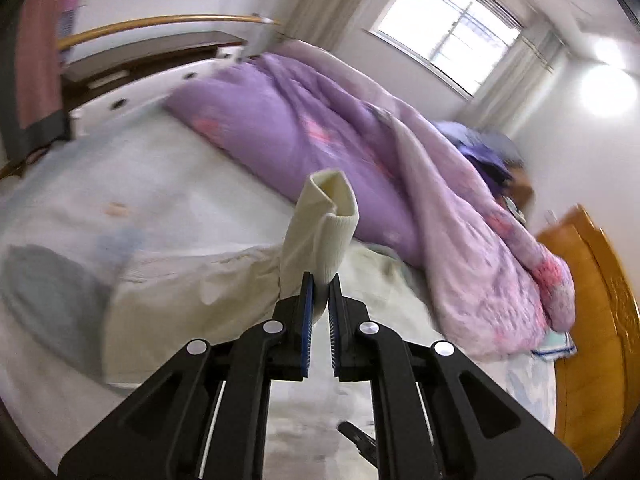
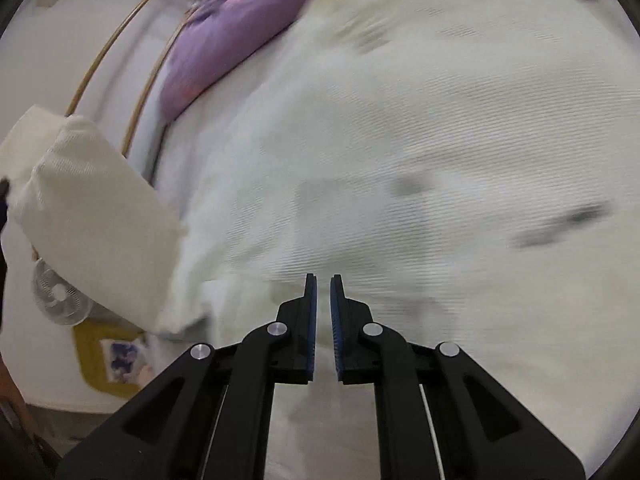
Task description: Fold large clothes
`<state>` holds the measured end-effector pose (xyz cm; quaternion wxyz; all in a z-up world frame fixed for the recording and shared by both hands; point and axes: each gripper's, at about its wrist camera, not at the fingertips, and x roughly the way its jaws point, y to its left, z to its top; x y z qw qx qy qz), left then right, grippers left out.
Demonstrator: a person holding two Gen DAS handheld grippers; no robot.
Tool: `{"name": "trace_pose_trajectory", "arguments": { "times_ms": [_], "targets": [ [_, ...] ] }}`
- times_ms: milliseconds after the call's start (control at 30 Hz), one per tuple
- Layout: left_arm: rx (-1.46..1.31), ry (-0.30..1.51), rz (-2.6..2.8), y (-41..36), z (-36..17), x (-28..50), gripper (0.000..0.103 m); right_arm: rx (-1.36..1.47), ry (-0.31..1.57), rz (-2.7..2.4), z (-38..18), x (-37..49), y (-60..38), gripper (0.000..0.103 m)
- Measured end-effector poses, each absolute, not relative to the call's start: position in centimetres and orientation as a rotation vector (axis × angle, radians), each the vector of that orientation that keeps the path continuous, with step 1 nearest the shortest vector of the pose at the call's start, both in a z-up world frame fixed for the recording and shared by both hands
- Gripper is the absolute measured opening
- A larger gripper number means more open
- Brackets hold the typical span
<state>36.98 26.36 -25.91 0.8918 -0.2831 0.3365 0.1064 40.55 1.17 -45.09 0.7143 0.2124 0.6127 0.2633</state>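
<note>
Left gripper [image 1: 321,286] clamped on the cream sleeve cuff [image 1: 328,216], lifted off the bed [image 1: 168,168] beside the purple duvet [image 1: 280,120]; right gripper [image 2: 323,285] narrow, empty, over the garment [image 2: 400,140] spread on bed.

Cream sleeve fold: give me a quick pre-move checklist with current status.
1. Left gripper shut on the sleeve cuff: ok.
2. Sleeve lifted off the cream garment: ok.
3. Right gripper holding fabric: not ok, shut with nothing visible between the jaws.
4. Garment body lying flat: cannot tell, blurred.
5. Purple quilt off the garment: cannot tell; it lies close beside.
</note>
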Motion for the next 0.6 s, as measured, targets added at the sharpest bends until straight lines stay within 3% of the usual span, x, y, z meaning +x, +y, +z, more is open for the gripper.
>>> {"name": "trace_pose_trajectory", "arguments": {
  "times_ms": [333,600],
  "targets": [
    [-0.564,0.814,0.059,6.6,-33.6,47.1,0.008,0.416,1.217,0.237,-41.9,44.2,-23.7,0.007],
    [-0.485,1.005,0.035,0.1,-41.1,49.5,0.008,0.513,1.152,-0.051,-41.9,43.9,-37.2,0.01]
  ]
}}
